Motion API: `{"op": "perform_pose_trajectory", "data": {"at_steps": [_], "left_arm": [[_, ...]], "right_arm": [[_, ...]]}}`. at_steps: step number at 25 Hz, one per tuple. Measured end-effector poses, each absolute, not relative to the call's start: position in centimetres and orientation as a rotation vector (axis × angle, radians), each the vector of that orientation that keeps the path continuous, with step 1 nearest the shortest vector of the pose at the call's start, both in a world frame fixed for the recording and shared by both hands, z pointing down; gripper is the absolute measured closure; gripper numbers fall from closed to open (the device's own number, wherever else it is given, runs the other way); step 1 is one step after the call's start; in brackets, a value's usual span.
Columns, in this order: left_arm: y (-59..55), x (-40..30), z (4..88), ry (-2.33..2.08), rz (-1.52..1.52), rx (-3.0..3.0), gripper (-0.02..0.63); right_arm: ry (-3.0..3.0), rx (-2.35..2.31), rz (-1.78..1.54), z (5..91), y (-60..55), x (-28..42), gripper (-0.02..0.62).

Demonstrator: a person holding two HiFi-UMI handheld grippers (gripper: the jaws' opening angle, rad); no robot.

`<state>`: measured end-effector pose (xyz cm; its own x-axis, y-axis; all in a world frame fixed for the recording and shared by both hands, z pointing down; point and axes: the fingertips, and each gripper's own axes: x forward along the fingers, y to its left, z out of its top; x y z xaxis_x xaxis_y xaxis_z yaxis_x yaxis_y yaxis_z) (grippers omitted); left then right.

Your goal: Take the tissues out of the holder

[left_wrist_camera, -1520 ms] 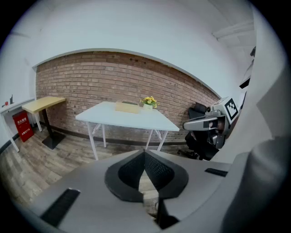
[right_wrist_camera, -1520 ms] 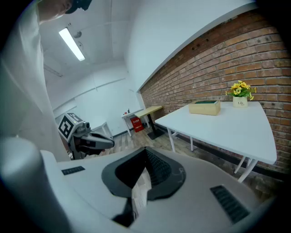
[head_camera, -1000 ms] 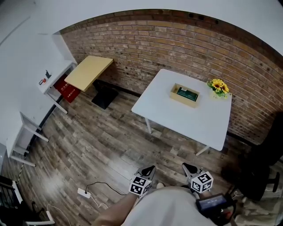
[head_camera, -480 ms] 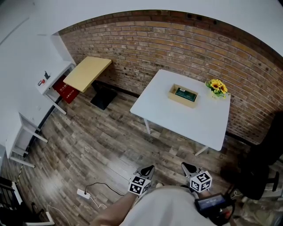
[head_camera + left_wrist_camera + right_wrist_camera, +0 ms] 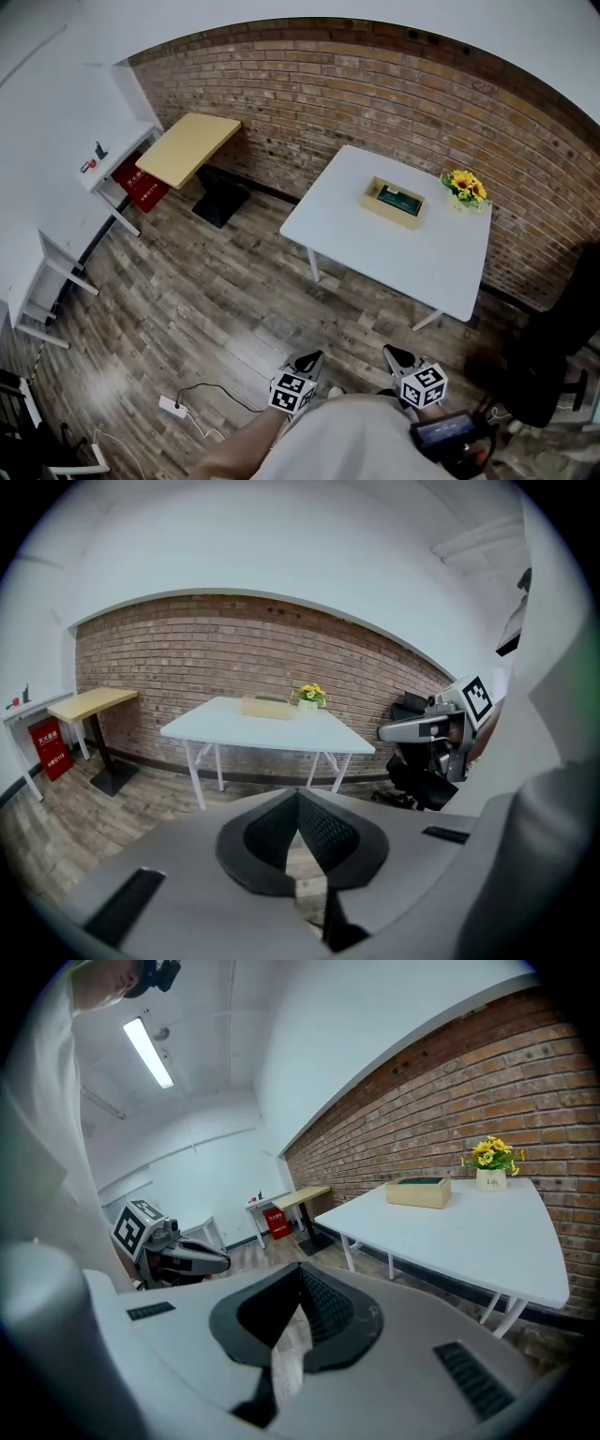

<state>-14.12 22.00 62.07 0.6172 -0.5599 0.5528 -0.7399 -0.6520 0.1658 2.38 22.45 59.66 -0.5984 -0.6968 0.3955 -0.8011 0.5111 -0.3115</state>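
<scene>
Floor (image 5: 187, 300): wood planks, a wide stretch between the person and the table.
Brick wall (image 5: 375, 103): runs behind the table's far edge.
Table (image 5: 375, 258): white, on thin legs, well apart from the person.
Chair (image 5: 553, 356): black, off the table's near right corner.
Side table (image 5: 187, 150): yellow top, by the wall to the left, not involved.
Holder (image 5: 393, 202): wooden box, about midway along the table's far edge, set a little in from it.
Tissues (image 5: 397, 198): dark green pack showing in the holder's open top, not yet taken out.
Flowers (image 5: 463, 187): small pot of sunflowers near the far right corner, just beside the holder.
Left gripper (image 5: 317, 357): held low at the person's body, jaws clenched together, nothing between them.
Right gripper (image 5: 392, 353): same posture, jaws clenched, empty.
Power strip (image 5: 172, 406): on the floor to the person's left, cable trailing.
Stage: judged as the approach, with no reach begun.
Risk, flowers: a reach from the right could knock the pot, since it stands so close to the holder.
Risk, holder: it looks light and could lift or slide with the pack unless one gripper steadies it.
Risk, jaws: both must open before contact, or closed tips would only push the pack down.
Risk, cable: a trip hazard if the person steps left.
</scene>
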Motion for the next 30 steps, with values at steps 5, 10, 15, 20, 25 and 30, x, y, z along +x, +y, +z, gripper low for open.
{"op": "perform_pose_trajectory", "data": {"at_steps": [5,10,15,20,25,30], "left_arm": [[21.9,-15.2,62.2,-1.068,0.649,2.439,0.598],[21.8,-16.4,62.0,-1.109,0.632,2.409,0.598],[21.9,-17.7,62.5,-1.155,0.637,2.357,0.598],[21.0,-17.9,62.6,-1.193,0.643,2.326,0.598],[19.2,-17.2,61.7,-1.209,0.636,2.34,0.598],[17.8,-16.1,61.8,-1.199,0.645,2.343,0.598]], "right_arm": [[-2.522,1.264,0.702,59.7,22.4,2.1,0.589],[-2.531,1.225,0.7,59.4,21.9,1.0,0.589],[-2.549,1.162,0.707,59.6,21.0,0.0,0.589],[-2.566,1.121,0.715,60.0,19.3,-0.2,0.589],[-2.592,1.092,0.707,59.8,17.3,-0.4,0.589],[-2.59,1.097,0.717,60.0,16.0,0.5,0.589]]}}
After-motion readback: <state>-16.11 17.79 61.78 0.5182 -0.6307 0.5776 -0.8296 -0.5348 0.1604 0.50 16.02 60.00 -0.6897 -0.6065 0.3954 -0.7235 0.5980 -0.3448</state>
